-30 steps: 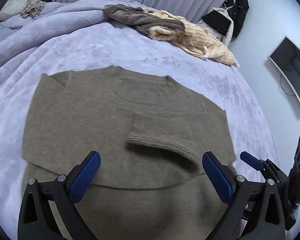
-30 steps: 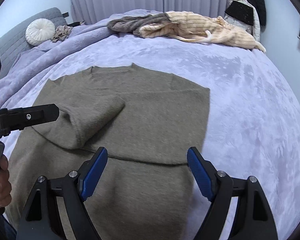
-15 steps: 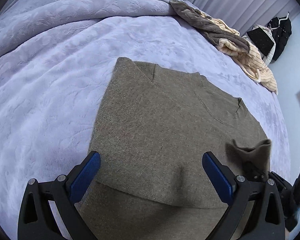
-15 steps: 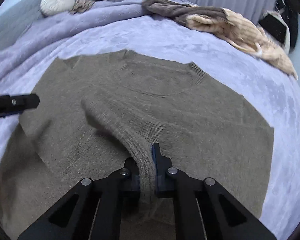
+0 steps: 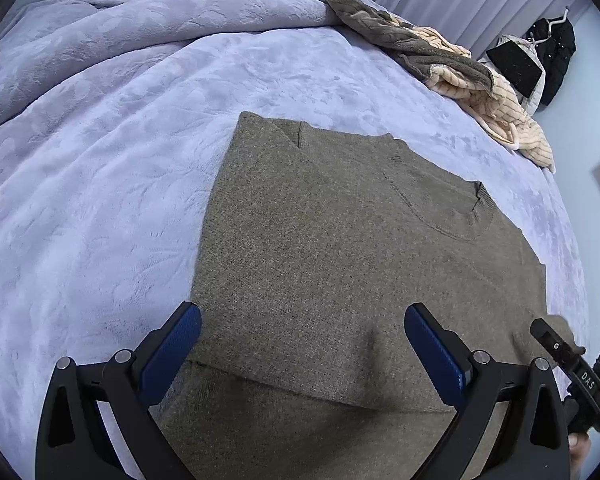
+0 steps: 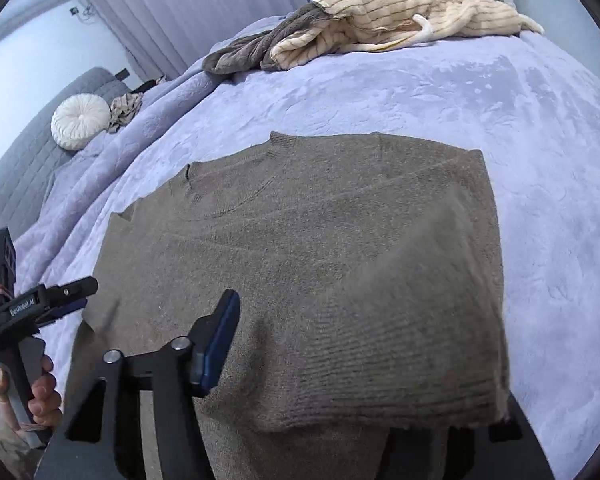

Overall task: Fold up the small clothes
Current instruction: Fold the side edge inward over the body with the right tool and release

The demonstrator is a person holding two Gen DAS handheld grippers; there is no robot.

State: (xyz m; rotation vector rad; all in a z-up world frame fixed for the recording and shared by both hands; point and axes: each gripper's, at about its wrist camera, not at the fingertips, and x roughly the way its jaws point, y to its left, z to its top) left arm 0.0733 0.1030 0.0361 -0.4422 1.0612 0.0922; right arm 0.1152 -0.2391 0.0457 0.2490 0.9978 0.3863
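Left claw (image 5: 302, 354): released, its 2 blue pads spread wide and hovering above the near left part of the sweater (image 5: 340, 248), holding nothing. Right claw (image 6: 352, 364): only 1 finger (image 6: 216, 344) shows, standing far out to the side, so I judge this claw released as well; the ribbed sleeve cuff (image 6: 400, 364) drapes over its hidden side and I see no pinch on it. The olive sweater lies flat on the lavender bed (image 5: 100, 168), near the edge closest to me, with 1 fold edge crossing its lower body. Its long axis runs from the hem beneath my claws to the collar (image 6: 236, 184), which points away from me toward the far side of the bed; the sleeve in hand runs across that axis. To do this step well, I should lay the cuff level across the chest, square to the side edges, let it drop clear of the claw, then smooth out any ridge. Well apart, a heap of unfolded clothes (image 6: 400, 20) and a round cushion (image 6: 80, 120) rest at the far side.
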